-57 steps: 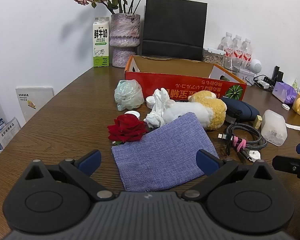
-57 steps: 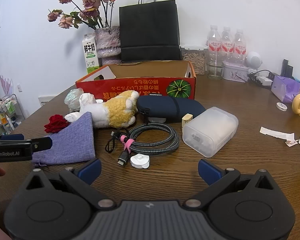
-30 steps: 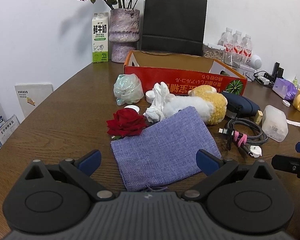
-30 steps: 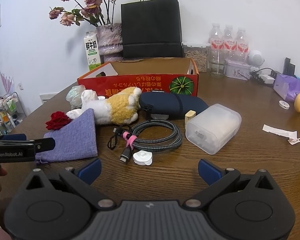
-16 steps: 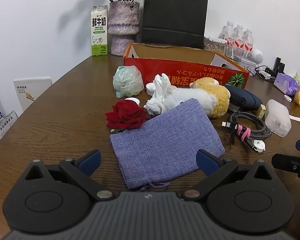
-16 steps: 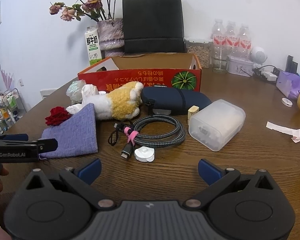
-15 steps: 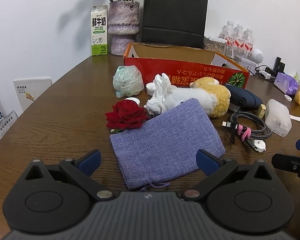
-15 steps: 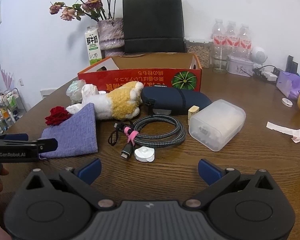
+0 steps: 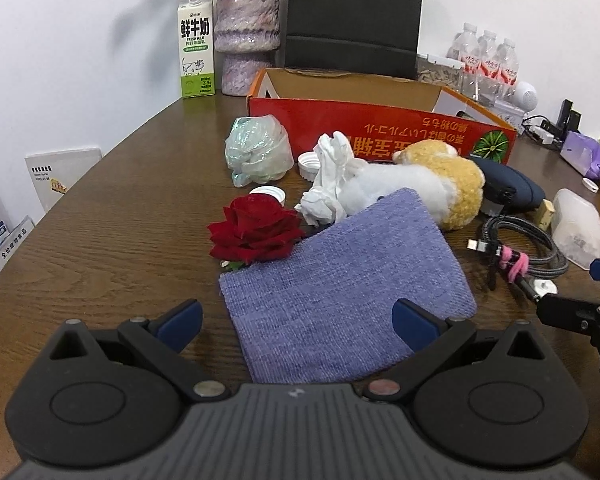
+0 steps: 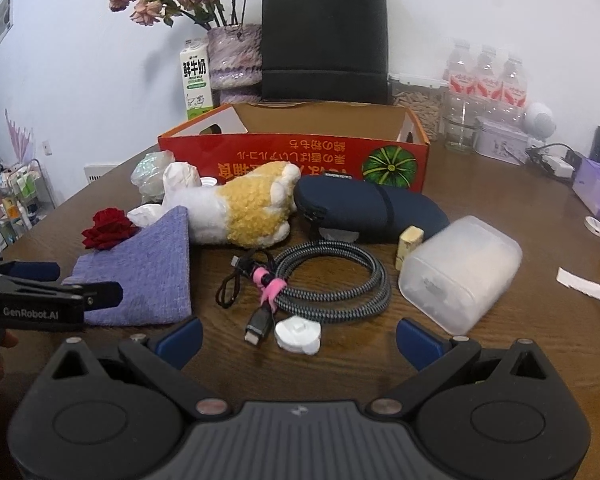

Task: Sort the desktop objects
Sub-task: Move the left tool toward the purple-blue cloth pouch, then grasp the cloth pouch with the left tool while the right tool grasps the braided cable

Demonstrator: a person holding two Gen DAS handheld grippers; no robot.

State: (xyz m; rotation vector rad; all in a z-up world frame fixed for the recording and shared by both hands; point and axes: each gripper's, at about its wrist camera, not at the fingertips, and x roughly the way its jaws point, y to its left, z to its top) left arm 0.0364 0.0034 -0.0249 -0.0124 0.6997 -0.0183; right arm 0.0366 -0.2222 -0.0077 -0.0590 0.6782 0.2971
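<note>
The left gripper (image 9: 296,320), fingers spread wide and holding nothing, hangs low over the near edge of a purple cloth pouch (image 9: 342,296) on a wooden table (image 9: 100,248). The right gripper (image 10: 298,340), equally wide and empty, faces a coiled braided cable (image 10: 332,280) at 12 o'clock. A red rose (image 9: 256,234) touches the pouch's 11 o'clock corner; farther back lie a plush toy (image 10: 244,210) and an open red cardboard box (image 10: 296,152).

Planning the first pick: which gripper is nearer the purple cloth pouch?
Left. The left gripper hangs open right over the purple cloth pouch's near edge; the right gripper is open off to its right, facing the coiled cable.
</note>
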